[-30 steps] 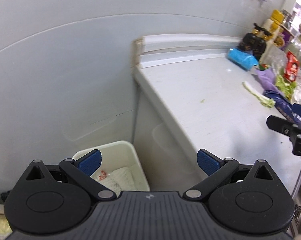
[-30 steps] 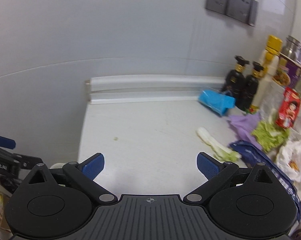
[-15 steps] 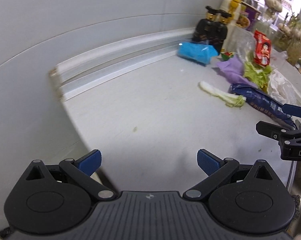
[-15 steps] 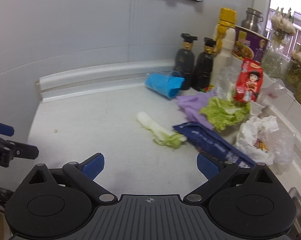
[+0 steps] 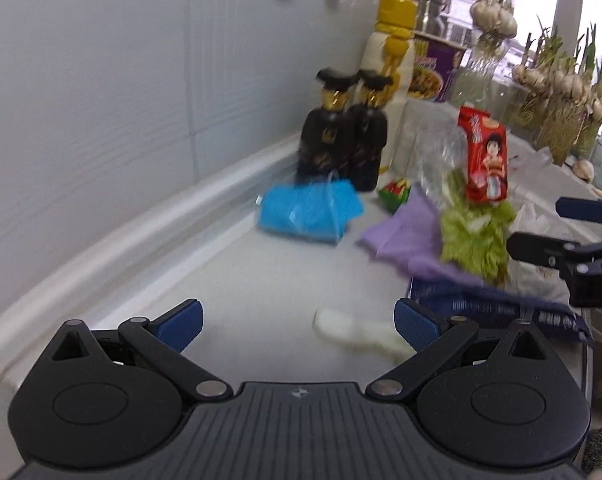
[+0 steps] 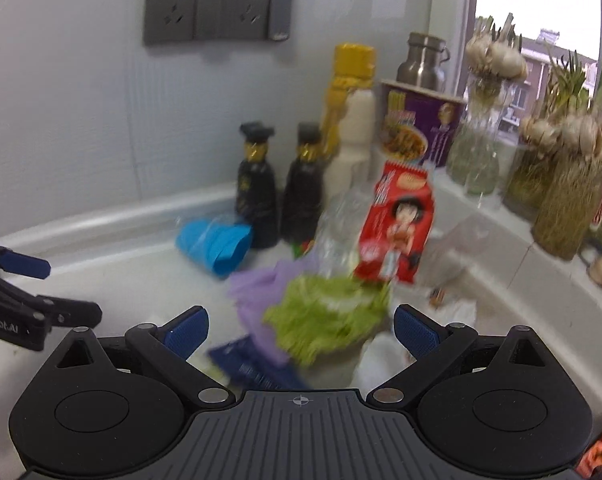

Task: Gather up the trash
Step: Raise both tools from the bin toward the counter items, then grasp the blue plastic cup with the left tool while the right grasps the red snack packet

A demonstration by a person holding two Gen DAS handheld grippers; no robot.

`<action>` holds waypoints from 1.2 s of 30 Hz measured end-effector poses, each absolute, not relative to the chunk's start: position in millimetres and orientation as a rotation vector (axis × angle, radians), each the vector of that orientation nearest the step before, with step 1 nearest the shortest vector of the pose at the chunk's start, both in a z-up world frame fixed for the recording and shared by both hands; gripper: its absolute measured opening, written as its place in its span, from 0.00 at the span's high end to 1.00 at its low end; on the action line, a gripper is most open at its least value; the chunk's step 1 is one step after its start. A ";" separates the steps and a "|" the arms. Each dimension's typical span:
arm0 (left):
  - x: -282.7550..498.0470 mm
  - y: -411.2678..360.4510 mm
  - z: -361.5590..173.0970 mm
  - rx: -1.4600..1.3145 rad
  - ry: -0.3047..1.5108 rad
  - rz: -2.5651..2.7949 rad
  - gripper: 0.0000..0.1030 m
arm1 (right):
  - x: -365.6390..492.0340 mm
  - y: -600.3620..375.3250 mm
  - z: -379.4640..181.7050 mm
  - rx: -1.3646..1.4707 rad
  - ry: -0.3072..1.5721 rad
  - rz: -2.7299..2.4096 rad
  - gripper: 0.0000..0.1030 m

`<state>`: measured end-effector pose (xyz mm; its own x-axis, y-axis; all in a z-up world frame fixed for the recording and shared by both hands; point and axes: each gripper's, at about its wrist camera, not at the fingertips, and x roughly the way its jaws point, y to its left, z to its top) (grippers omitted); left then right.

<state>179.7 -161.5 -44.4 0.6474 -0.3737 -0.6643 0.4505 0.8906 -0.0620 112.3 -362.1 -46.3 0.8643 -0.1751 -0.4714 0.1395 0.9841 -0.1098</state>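
The white countertop [image 5: 237, 280] runs along a grey wall and carries a heap of trash at its far end. The left gripper [image 5: 297, 322] is above the counter with its jaws spread wide and nothing between them. A pale vegetable stalk [image 5: 357, 334] lies on the counter between the two blue pads, nearer to the right one. Beyond it lies a dark blue wrapper [image 5: 497, 308], partly under a purple bag [image 5: 405, 236] and a green lettuce leaf [image 5: 473, 240].

The right gripper [image 6: 301, 326] also has its jaws spread and holds nothing. The lettuce leaf [image 6: 325, 316] lies between its pads, a little ahead of them. Behind the leaf stands a red snack packet [image 6: 397, 224]. A crumpled blue bag [image 6: 215, 244] lies just before two dark bottles [image 6: 277, 196]. Both views are blurred.
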 end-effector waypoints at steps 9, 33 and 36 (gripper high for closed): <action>229.0 -207.7 -51.5 0.141 0.647 -0.468 0.05 | 165.2 -407.9 -40.4 0.041 0.446 -0.259 0.05; 245.1 -242.9 -60.6 0.219 0.644 -0.389 0.92 | 180.1 -424.0 -50.6 0.047 0.445 -0.361 0.58; 242.6 -241.4 -53.9 0.212 0.637 -0.395 0.96 | 174.7 -423.6 -45.0 0.053 0.428 -0.366 0.58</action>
<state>242.6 -241.4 -53.9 0.7331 -0.2923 -0.6141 0.4208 0.9043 0.0718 174.7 -423.6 -45.0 0.8456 -0.3360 -0.4148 0.3582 0.9333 -0.0257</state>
